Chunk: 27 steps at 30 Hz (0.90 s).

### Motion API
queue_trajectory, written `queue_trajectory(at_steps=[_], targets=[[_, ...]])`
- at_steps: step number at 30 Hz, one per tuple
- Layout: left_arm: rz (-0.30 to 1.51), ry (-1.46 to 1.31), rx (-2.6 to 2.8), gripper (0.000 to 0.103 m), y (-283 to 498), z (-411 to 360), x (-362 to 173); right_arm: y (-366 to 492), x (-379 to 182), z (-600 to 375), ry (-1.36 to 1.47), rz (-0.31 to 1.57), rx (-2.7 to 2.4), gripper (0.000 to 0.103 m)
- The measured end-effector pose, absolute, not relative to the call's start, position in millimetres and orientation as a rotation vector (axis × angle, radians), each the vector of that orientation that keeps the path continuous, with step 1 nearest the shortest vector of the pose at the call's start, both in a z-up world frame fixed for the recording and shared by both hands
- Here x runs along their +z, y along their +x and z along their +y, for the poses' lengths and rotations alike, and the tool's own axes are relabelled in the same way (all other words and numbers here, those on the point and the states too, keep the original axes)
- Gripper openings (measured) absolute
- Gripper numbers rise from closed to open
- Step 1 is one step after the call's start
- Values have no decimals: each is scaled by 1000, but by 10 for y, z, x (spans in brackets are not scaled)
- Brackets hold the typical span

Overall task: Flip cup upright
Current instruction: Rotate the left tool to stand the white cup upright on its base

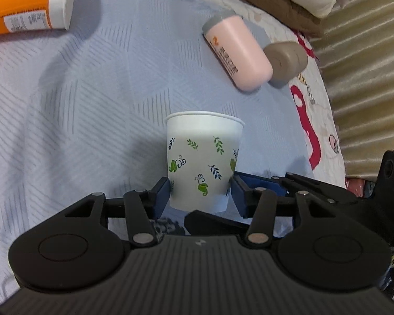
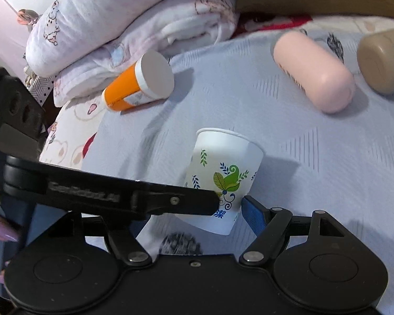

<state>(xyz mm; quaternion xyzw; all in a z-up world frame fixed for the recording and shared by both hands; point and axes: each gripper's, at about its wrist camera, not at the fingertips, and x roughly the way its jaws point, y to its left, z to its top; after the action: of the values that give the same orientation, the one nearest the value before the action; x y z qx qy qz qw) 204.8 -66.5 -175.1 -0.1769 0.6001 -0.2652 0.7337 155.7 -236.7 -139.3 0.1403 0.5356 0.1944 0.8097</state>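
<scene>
The paper cup (image 1: 203,162) stands mouth-up on the bed (image 1: 78,118), pinched low down by the left tool (image 1: 201,193). The right tool (image 2: 231,207) sits spread beside it, just as close.

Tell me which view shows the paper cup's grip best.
Left wrist view: the left gripper has both blue pads flanking the paper cup, rim up. In the right wrist view a black arm hides the cup's left side.

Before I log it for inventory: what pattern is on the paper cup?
White paper cup with green and navy leaf sprigs; left wrist view.
</scene>
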Motion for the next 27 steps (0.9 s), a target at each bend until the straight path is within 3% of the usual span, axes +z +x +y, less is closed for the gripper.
queue_trajectory(at_steps=[18, 20, 24, 26, 27], targets=[[1236, -417, -601, 59, 2145, -491, -1763, 1727, -1400, -2499, 310, 1211, 508, 86], [1225, -442, -618, 67, 2181, -486, -1838, 1777, -1451, -2504, 329, 1220, 532, 86], [1212, -454, -648, 69, 2213, -496, -1914, 1869, -1557, -2476, 293, 1253, 518, 86], [1204, -457, -661, 69, 2221, -515, -1934, 1886, -1580, -2454, 267, 1252, 528, 86], [1201, -461, -671, 68, 2220, -532, -1945, 1888, -1589, -2441, 251, 1250, 528, 80]])
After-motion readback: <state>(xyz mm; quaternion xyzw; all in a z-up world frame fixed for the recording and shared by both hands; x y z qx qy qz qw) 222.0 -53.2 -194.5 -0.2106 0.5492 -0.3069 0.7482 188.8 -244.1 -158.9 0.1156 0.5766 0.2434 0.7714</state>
